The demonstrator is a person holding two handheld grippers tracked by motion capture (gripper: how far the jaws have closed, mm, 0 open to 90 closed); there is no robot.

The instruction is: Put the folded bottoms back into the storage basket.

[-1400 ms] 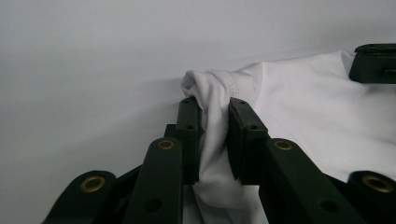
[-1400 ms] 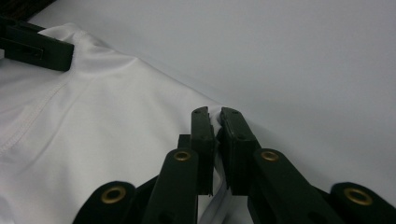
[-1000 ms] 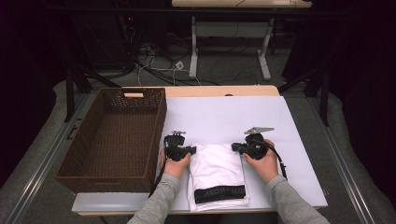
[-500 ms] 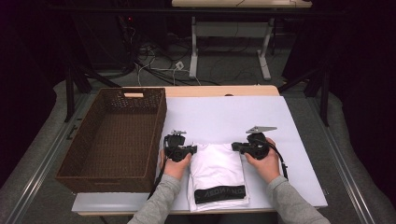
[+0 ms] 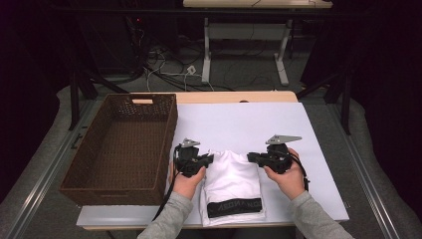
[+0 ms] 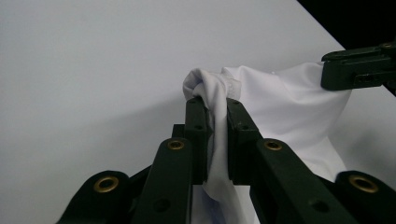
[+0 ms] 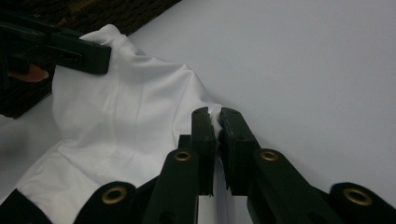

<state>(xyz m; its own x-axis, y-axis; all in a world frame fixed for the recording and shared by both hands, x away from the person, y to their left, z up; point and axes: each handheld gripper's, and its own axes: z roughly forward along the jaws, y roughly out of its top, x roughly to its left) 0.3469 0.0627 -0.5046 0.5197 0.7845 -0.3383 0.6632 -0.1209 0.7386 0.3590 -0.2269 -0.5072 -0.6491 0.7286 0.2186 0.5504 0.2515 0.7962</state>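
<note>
**High view: 2 grippers pinch the far corners of a white garment**

High view puts the person's 2 forearms coming in from the near edge of the table (image 5: 308,124), each hand wrapped around a black gripper. The left gripper (image 5: 208,159) and the right gripper (image 5: 252,157) point inward at each other, and the white garment (image 5: 233,181) lies between and just nearer than them, folded into a rough rectangle. A black band with lettering (image 5: 234,206) runs across the garment's near end, close to the table's front edge. The garment's far edge is drawn between the 2 sets of jaws.

From the left gripper view, that gripper (image 6: 215,105) has its jaws nearly together with a bunched corner of the white garment (image 6: 285,100) squeezed between them; cloth bulges out above the tips and hangs down below them. The other gripper's black jaw tip sits at the far right, touching the opposite corner.

From the right gripper view, the right gripper (image 7: 217,114) is likewise narrow, clamped on a thin fold of the white garment (image 7: 135,107) that shows as a pale sliver between the jaws. The cloth stretches away to the left gripper at the upper left.

Beyond the left gripper's outer side stands a brown wicker basket (image 5: 74,174) just off the garment, its long side parallel to the left forearm.
</note>
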